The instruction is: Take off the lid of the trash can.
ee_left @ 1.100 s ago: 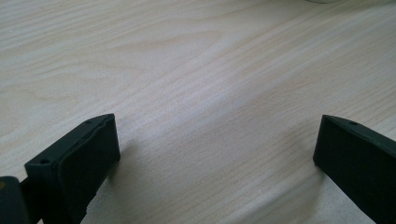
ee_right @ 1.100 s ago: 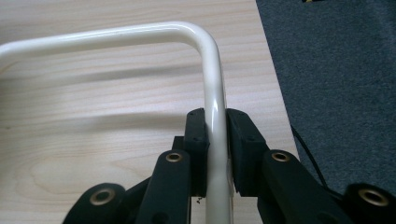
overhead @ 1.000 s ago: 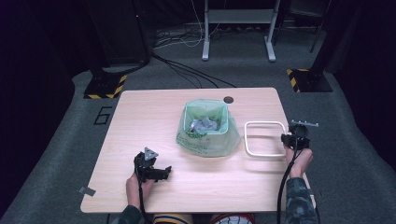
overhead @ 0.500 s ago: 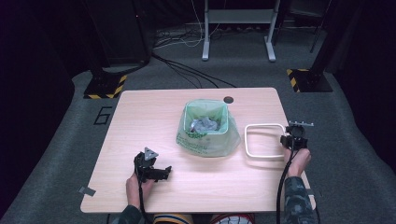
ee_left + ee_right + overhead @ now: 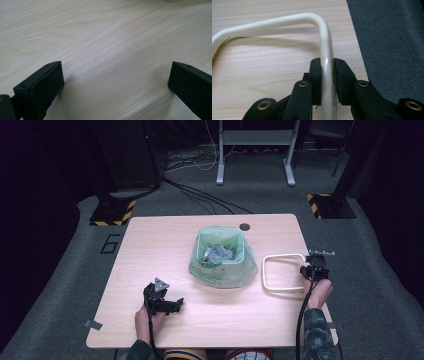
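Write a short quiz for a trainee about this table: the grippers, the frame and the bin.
1. True or false: the left gripper is shut.
2. In the high view, on which side of the bin does the frame lie? A) left B) right C) behind it
3. What is between the jaws of the right gripper?

Key
1. False: its jaws stand wide apart over bare table.
2. B.
3. The frame: the pads sit against its white tube, one on each side. The jaws have just been opening a little.
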Tool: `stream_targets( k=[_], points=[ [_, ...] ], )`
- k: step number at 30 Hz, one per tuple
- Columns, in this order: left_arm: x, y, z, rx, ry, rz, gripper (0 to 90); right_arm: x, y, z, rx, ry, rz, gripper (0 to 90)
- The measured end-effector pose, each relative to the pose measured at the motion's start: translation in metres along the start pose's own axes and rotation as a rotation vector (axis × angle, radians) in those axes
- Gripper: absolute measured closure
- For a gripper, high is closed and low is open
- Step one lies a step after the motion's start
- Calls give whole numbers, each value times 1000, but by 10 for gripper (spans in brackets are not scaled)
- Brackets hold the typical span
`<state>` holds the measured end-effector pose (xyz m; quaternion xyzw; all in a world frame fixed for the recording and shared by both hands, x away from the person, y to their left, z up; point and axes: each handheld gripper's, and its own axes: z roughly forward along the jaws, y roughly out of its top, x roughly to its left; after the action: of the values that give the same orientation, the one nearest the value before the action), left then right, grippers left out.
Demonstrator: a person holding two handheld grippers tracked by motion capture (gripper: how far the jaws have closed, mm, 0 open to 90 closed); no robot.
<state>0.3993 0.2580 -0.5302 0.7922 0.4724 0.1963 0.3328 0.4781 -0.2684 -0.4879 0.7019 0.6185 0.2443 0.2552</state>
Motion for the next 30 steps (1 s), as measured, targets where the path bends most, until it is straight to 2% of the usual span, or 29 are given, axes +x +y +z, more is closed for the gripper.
stream_targets(
  k=[3, 7, 8, 10, 12, 15, 16, 18, 19, 20, 21, 23, 27, 30],
  points=[
    [0, 0, 0, 0, 0, 0, 0, -1, 0, 1, 12, 17, 1, 633],
    [0, 0, 0, 1, 0, 1, 0, -5, -2, 2, 28, 56, 35, 291],
    [0, 0, 0, 1, 0, 1, 0, -6, -3, 0, 23, 78, 39, 236],
    [0, 0, 0, 1, 0, 0, 0, -7, -3, -3, 4, 92, 28, 131],
    [0, 0, 0, 1, 0, 1, 0, -6, -4, -8, -22, 134, 18, 114],
    [0, 0, 0, 3, 0, -1, 0, -5, -4, -11, -28, 154, -26, 0],
    [0, 0, 0, 2, 0, 0, 0, -5, -4, -11, -30, 179, -49, 0],
    [0, 0, 0, 0, 16, -15, 0, -6, -6, -15, -50, 231, -45, 0],
    [0, 0, 0, 1, 25, -28, 0, -6, -6, -16, -49, 242, -66, 0],
    [-1, 0, 0, -3, 35, -40, 0, -6, -5, -17, -24, 240, -83, 0],
    [-1, 0, 0, -4, 39, -44, 0, -6, -5, -19, 2, 239, -90, 0],
    [-1, 0, 0, -2, 49, -52, 0, -5, -5, -22, 19, 250, -89, 0],
    [-3, 0, 0, 0, 66, -72, 0, 0, -6, -29, 0, 290, -142, 0],
    [-3, 1, -1, 12, 53, -59, 0, 6, -6, -35, -18, 314, -166, 0]
  ],
)
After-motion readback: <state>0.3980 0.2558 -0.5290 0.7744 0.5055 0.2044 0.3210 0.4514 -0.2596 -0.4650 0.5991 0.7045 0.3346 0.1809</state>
